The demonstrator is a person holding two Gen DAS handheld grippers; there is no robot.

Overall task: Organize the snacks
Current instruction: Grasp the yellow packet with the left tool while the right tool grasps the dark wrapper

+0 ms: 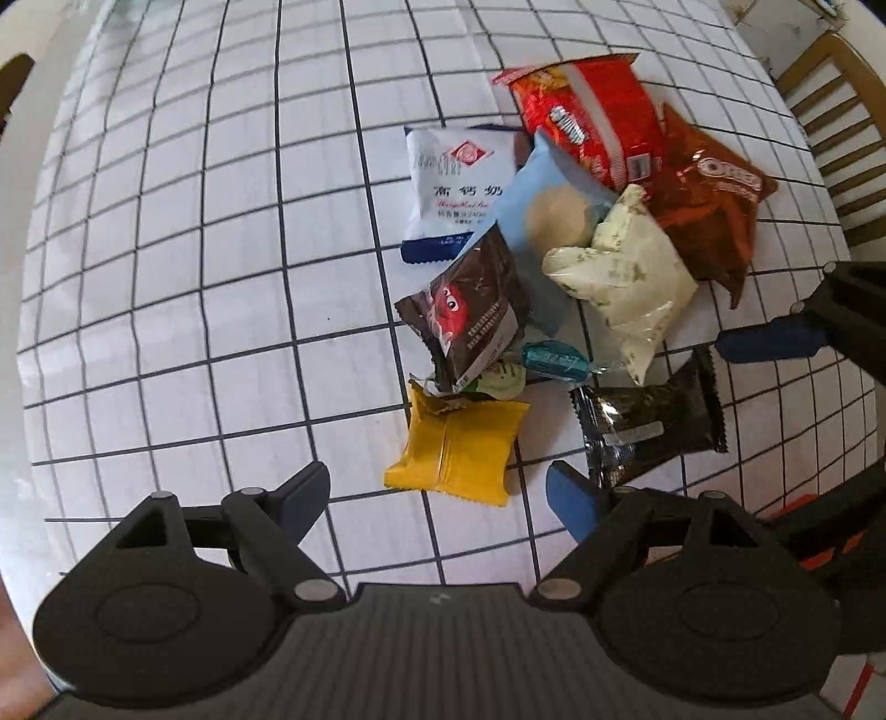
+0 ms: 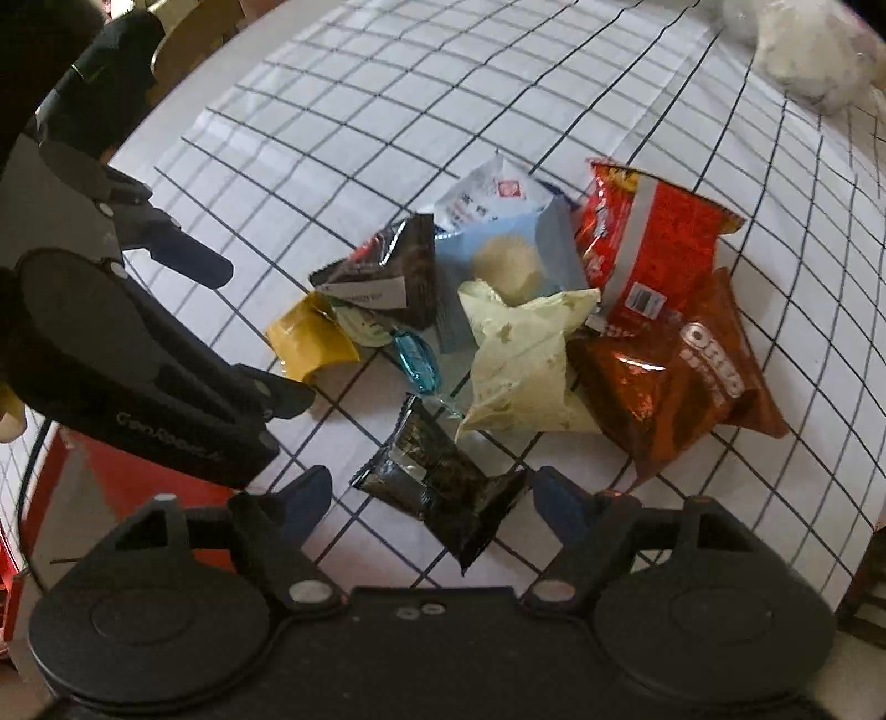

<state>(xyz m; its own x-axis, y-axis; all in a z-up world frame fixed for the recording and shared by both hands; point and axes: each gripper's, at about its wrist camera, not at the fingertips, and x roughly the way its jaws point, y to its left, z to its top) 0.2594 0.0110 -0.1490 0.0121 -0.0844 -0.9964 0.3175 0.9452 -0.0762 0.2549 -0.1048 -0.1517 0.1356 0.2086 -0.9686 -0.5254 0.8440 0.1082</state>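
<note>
A heap of snacks lies on a white tablecloth with a black grid (image 1: 221,277). It includes a red crisp bag (image 1: 592,116), a brown Oreo bag (image 1: 709,205), a white milk packet (image 1: 454,188), a pale cream packet (image 1: 631,277) and a brown chocolate packet (image 1: 476,315). My left gripper (image 1: 437,487) is open, pointing down, and the yellow packet (image 1: 454,448) lies between its blue fingertips without touching them. My right gripper (image 2: 432,493) is open around the black packet (image 2: 443,487), its right pad close to the wrapper. In the right wrist view, the left gripper (image 2: 243,327) stands beside the yellow packet (image 2: 310,338).
A teal wrapped sweet (image 1: 554,360) and a light blue packet (image 1: 548,205) lie in the middle of the heap. A wooden chair (image 1: 830,111) stands past the table's right edge. A red object (image 2: 111,482) sits low on the left, and a white fluffy thing (image 2: 803,50) at the far corner.
</note>
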